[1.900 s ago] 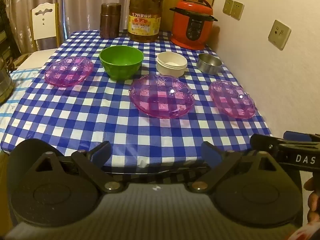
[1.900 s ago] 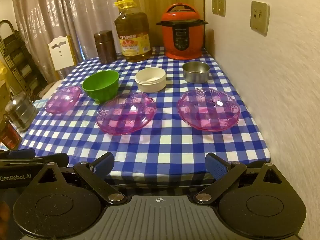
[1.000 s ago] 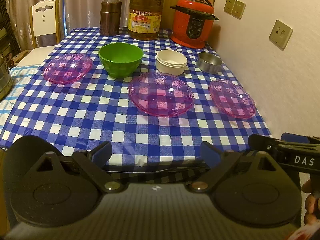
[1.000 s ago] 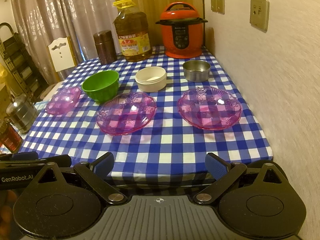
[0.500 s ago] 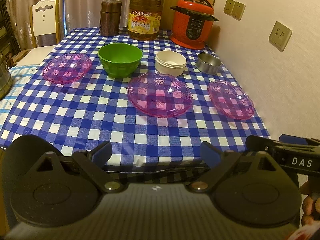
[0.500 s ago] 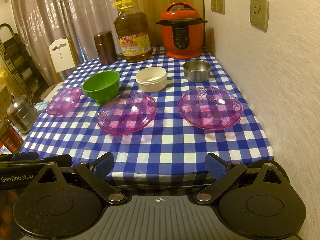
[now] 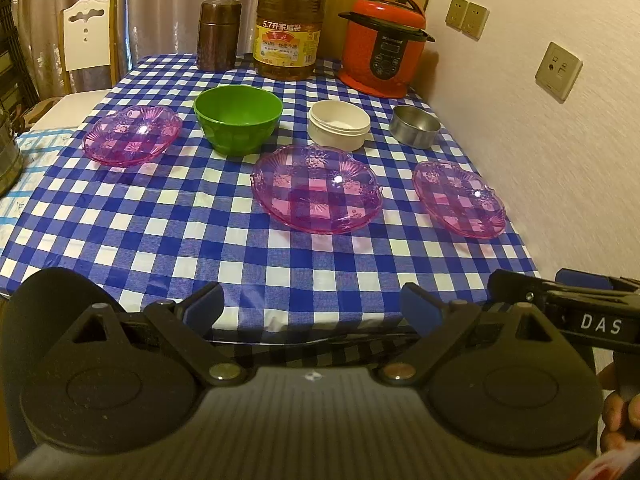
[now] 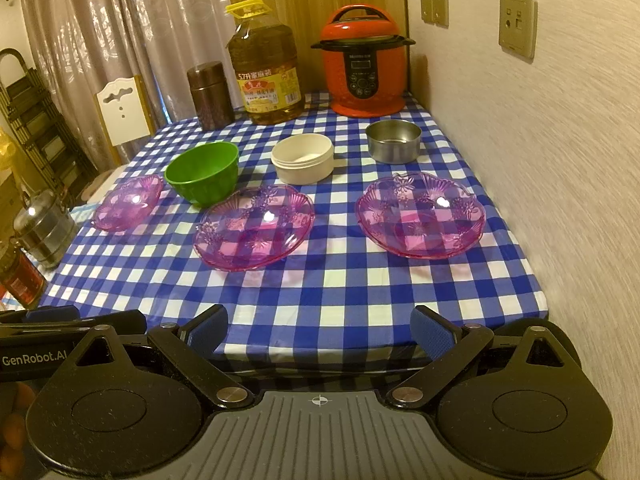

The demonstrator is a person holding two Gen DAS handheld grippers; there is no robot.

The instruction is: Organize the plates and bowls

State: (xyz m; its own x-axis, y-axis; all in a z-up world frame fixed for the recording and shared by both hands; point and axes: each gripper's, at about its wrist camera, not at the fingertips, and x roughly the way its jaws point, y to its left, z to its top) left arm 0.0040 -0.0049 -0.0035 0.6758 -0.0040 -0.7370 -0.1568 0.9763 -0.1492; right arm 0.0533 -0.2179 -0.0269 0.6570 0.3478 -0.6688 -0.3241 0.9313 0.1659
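Both claws point(image 7: 312, 308) point(image 8: 320, 326) wide, empty

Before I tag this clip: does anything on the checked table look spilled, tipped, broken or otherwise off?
Nothing stands out. The three purple plates, the green bowl, white bowl and steel bowl all sit upright and apart on the tablecloth, with no spill visible. Both grippers are open and short of the table.

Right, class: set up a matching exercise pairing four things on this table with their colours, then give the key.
Things:
1. cooker
2. big bowl
3. plates
4. small bowl by the wall

Colours:
A. purple
B. silver
C. red
D. green

Pairs: 1-C, 2-D, 3-A, 4-B
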